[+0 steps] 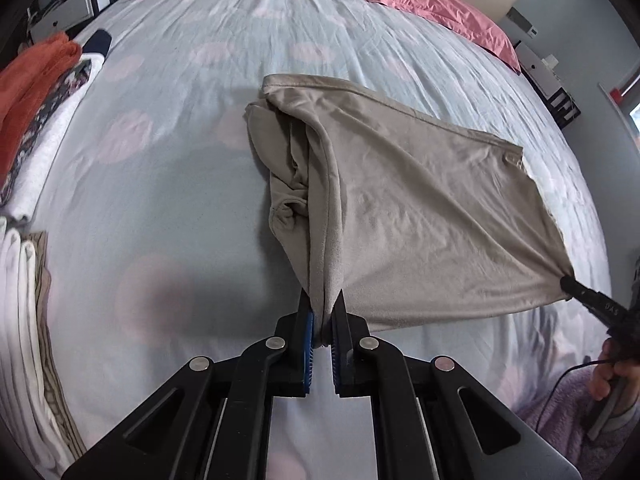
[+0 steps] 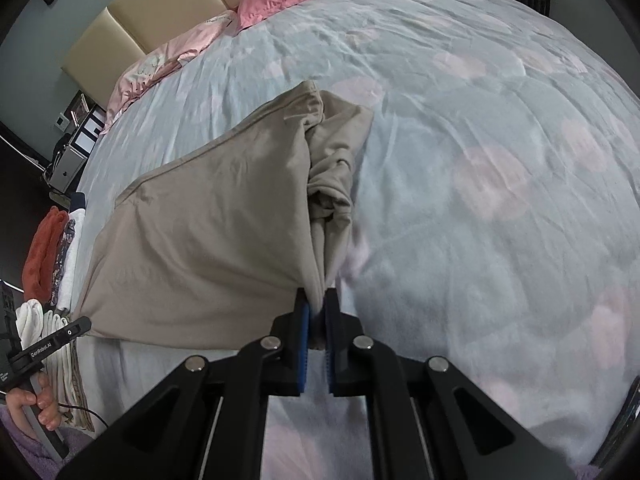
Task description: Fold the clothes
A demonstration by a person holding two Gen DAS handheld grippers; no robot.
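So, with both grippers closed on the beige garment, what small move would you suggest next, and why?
Probably carry both held corners toward the headboard end, folding the garment over itself. The left gripper and right gripper each pinch a near corner of the beige garment, whose near edge is stretched between them above the bedspread, while its far edge lies on the bed.

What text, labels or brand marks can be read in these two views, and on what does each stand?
"GenRobot.AI": white print along the finger of the left gripper, seen in the right wrist view.
"DAS": partial pale letters, upside down, on the finger of the right gripper, seen in the left wrist view; the rest is cut off.
Pink pillowcase: faint print, too blurred to read.
Taupe garment: no text shows.
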